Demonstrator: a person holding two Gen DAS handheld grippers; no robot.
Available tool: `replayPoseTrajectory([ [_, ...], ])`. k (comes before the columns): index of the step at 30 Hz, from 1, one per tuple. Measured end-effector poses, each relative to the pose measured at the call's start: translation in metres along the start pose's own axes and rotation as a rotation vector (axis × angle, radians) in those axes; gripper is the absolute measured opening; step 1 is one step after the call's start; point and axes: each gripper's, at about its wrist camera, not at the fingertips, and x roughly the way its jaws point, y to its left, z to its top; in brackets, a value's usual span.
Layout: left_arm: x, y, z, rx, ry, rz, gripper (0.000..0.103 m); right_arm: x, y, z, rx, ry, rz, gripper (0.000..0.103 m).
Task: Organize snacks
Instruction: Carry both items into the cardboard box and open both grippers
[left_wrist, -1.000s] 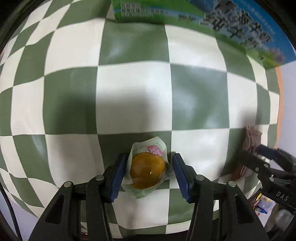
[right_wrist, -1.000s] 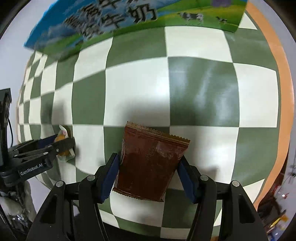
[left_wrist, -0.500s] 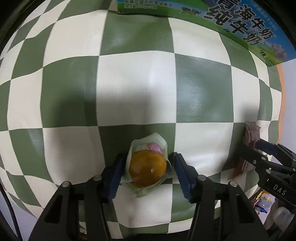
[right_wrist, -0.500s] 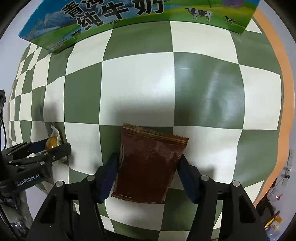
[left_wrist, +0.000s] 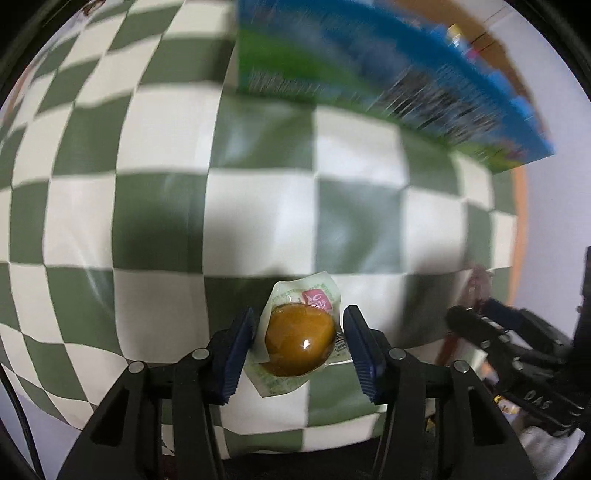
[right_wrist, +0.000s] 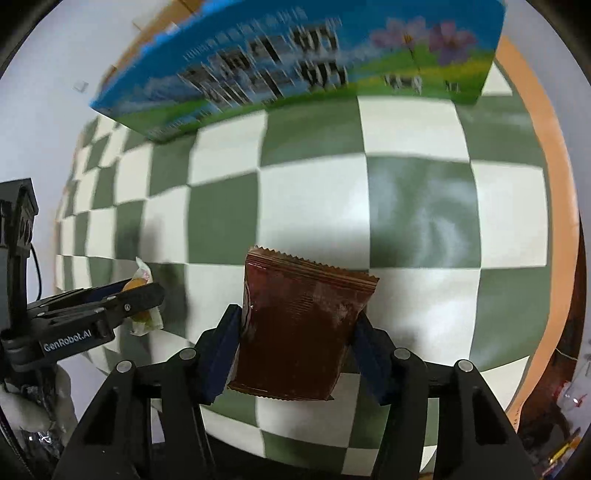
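My left gripper (left_wrist: 298, 345) is shut on a clear-wrapped orange-brown round snack (left_wrist: 299, 345) and holds it above the green-and-white checked cloth (left_wrist: 155, 221). My right gripper (right_wrist: 297, 347) is shut on a dark brown snack packet (right_wrist: 299, 325), also held above the cloth (right_wrist: 314, 199). The left gripper with its snack shows at the left of the right wrist view (right_wrist: 138, 295). The right gripper shows at the right of the left wrist view (left_wrist: 480, 317), where its packet is mostly hidden.
A blue-and-green milk carton box (left_wrist: 369, 81) stands at the far side of the cloth; it also shows in the right wrist view (right_wrist: 295, 66). An orange table edge (right_wrist: 554, 221) runs along the right. Clutter lies beyond it at lower right.
Both grippers have lifted and tilted back with their snacks still held. The milk box now appears larger and blurred, and more of the far side shows.
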Motion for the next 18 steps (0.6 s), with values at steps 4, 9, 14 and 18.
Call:
replayPoseTrajectory([
  [4,-0.048,-0.016,0.015,0.031,-0.069,-0.072,0.048,-0.046,0.005,0.017,-0.029,-0.066,0.056,0.060],
  [9,-0.120,-0.051,0.076,0.098,-0.154,-0.142,0.048,-0.110,0.019,0.056,-0.080,-0.169,0.095,0.060],
  [14,-0.144,-0.076,0.134,0.163,-0.224,-0.097,0.048,-0.149,0.025,0.117,-0.124,-0.259,0.050,0.060],
  [18,-0.125,-0.082,0.177,0.163,-0.205,-0.057,0.048,-0.151,0.027,0.159,-0.144,-0.274,0.000,0.060],
])
